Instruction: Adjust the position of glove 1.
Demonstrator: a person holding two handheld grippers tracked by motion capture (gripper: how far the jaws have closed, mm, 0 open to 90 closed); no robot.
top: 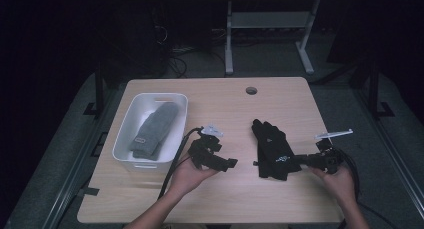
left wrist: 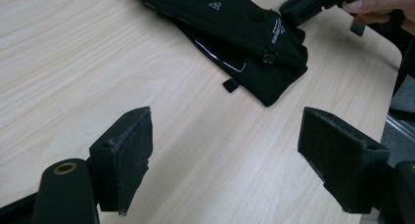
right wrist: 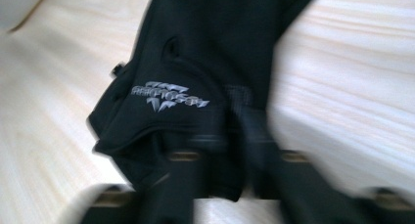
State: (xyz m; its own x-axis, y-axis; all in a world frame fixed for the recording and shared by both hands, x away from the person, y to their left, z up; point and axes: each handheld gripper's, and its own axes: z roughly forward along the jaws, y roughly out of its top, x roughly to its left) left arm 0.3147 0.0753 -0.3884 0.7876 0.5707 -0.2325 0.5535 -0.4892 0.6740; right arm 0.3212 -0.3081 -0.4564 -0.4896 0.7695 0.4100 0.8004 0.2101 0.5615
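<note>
My table (top: 220, 199) carried a white bin (top: 131, 120) at its left with a grey glove (top: 156, 129) lying inside, and a pair of black gloves (top: 270, 148) lay flat right of centre, well apart from the bin. My right tool (top: 292, 160) had its jaws closed on the cuff end of the black gloves, pinching the fabric. My left tool (top: 226, 163) stood wide open, holding nothing, over bare wood near them.

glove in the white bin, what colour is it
Grey glove, clearest in the high view.
</note>
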